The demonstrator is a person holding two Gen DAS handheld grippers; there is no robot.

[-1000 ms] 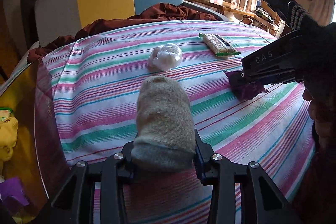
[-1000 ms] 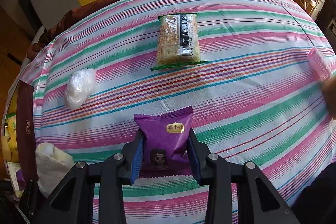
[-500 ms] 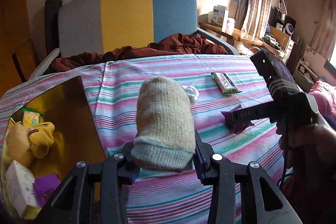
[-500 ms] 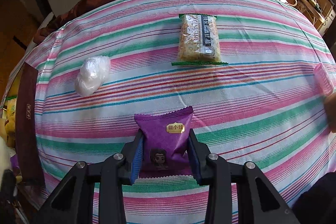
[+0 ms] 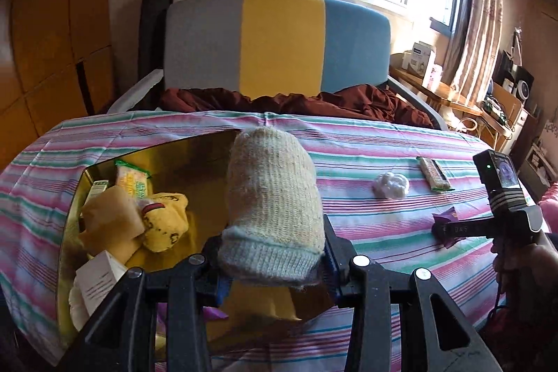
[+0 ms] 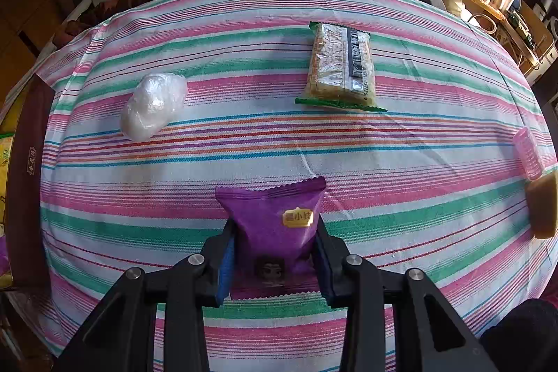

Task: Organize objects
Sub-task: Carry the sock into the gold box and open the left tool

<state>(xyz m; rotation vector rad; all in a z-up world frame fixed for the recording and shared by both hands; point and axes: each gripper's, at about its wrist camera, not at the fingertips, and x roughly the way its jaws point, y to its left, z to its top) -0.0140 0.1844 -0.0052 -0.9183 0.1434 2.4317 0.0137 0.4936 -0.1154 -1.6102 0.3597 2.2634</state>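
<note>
Left hand-held gripper (image 5: 273,262), clenched on a sock (image 5: 272,208), hovers above the gold box (image 5: 69,225); right hand-held gripper (image 6: 275,257) clasps a purple packet (image 6: 275,225) beside the box. Judged next: release sock inside.

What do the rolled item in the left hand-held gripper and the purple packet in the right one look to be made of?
Rolled item: knitted fabric, likely a wool or cotton sock, matte and fuzzy, with visible ribbed stitches at the cuff. Purple packet: thin plastic film, glossy and creased, with zigzag-cut sealed ends.
</note>
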